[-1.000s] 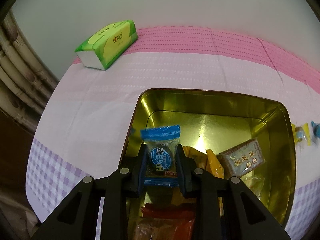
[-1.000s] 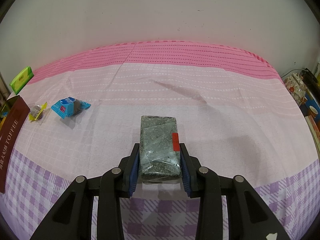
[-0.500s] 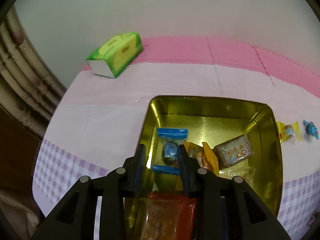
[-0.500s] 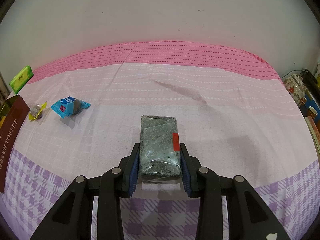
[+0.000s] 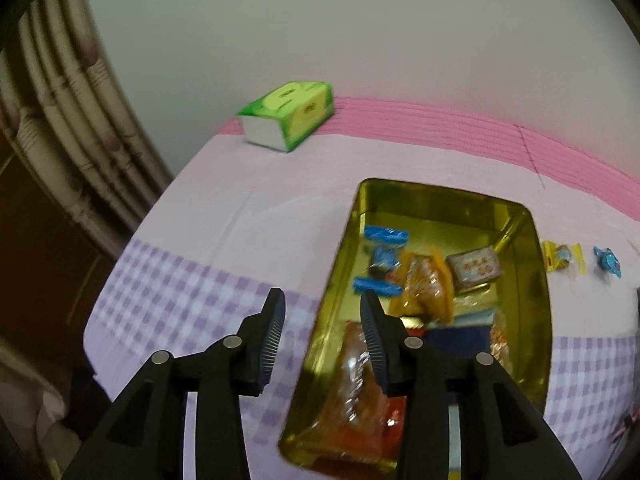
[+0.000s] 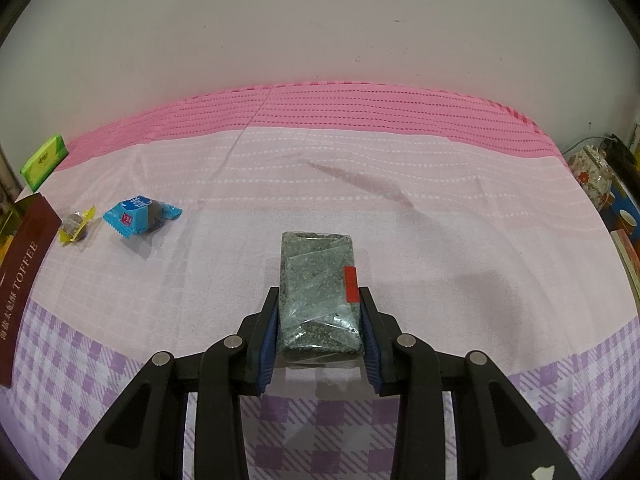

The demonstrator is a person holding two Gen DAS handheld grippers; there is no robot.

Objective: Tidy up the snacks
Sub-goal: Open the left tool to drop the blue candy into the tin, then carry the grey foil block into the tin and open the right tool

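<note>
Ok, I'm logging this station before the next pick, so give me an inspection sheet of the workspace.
Surface: pink and purple-check tablecloth, creased.
Job's things: gold tin holding a blue-wrapped candy and other snacks; yellow-wrapped candy and blue-wrapped snack loose on the cloth.
Clutter: green tissue pack.
Grippers: left gripper open, fingers empty; right gripper shut on dark seaweed bar.
Cables: thin wire at far right.
Surroundings: plain wall; floral teapot.
</note>
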